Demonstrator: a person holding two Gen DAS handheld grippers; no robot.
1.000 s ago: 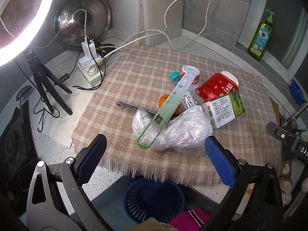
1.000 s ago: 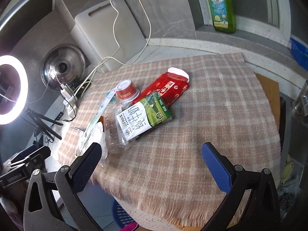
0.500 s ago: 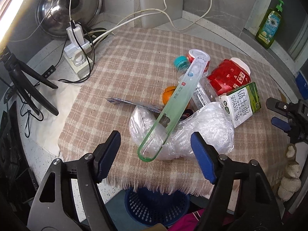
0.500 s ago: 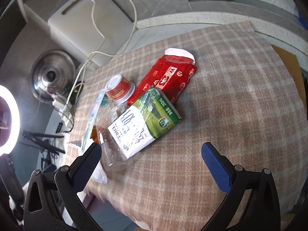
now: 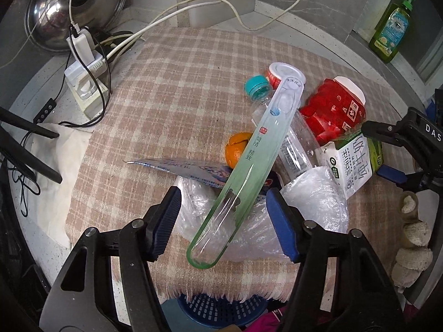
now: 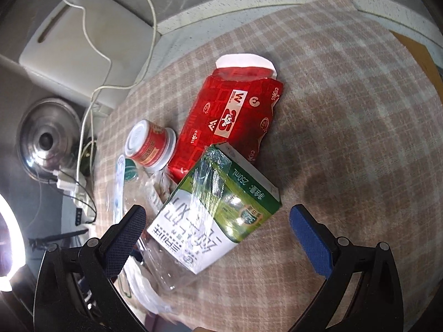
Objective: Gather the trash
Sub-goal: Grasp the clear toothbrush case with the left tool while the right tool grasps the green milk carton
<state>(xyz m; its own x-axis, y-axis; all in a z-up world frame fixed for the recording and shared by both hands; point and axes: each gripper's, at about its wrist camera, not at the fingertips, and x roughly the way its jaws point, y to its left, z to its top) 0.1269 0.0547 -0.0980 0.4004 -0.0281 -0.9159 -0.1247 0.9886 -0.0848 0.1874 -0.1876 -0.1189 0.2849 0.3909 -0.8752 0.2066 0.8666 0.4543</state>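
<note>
1. The trash pile on the checked cloth [image 5: 171, 88] is being straddled by both grippers; the crumpled plastic bag [image 5: 313, 202] could be dragged along, being loose.
2. The green milk carton [image 6: 218, 215] is being framed by the right gripper [image 6: 218, 235], jaws wide and empty; the clear bottle [image 6: 155, 251] beneath could be knocked sideways.
3. The long green tube package [image 5: 249, 171] is being closed on by the left gripper [image 5: 224, 221], half-narrowed, not yet touching; it could be tipped off the edge, missing the blue basket [image 5: 218, 310].
</note>
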